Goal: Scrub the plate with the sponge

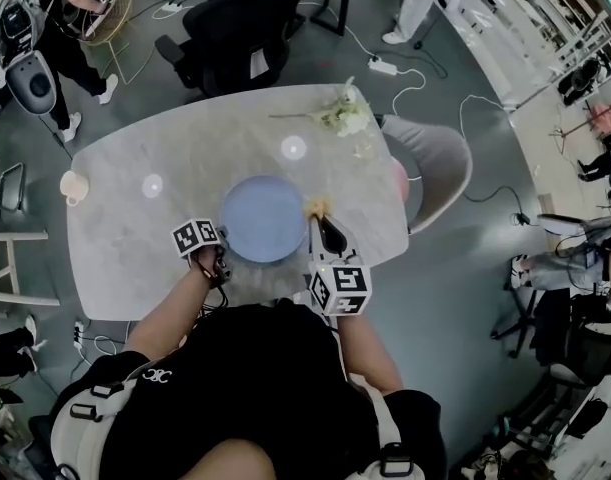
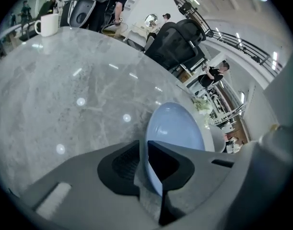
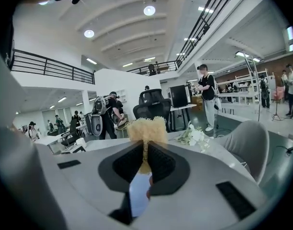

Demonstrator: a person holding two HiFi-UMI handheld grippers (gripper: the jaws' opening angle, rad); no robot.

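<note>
Left gripper [image 2: 142, 145] pins the blue plate [image 2: 175, 123], jaws closed on its near rim to steady it on the tabletop [image 2: 64, 80].
Right gripper [image 3: 145, 150] has its jaws pinched tight on the yellow sponge [image 3: 146, 128], poised at the plate's right edge.

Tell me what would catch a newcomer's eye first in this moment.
The pale blue plate lies near the person's edge of the grey marble table, its rim clamped in the left gripper. By the plate's right side, the right gripper pinches a fluffy yellow sponge. A white mug stands alone at the table's left edge.
</note>
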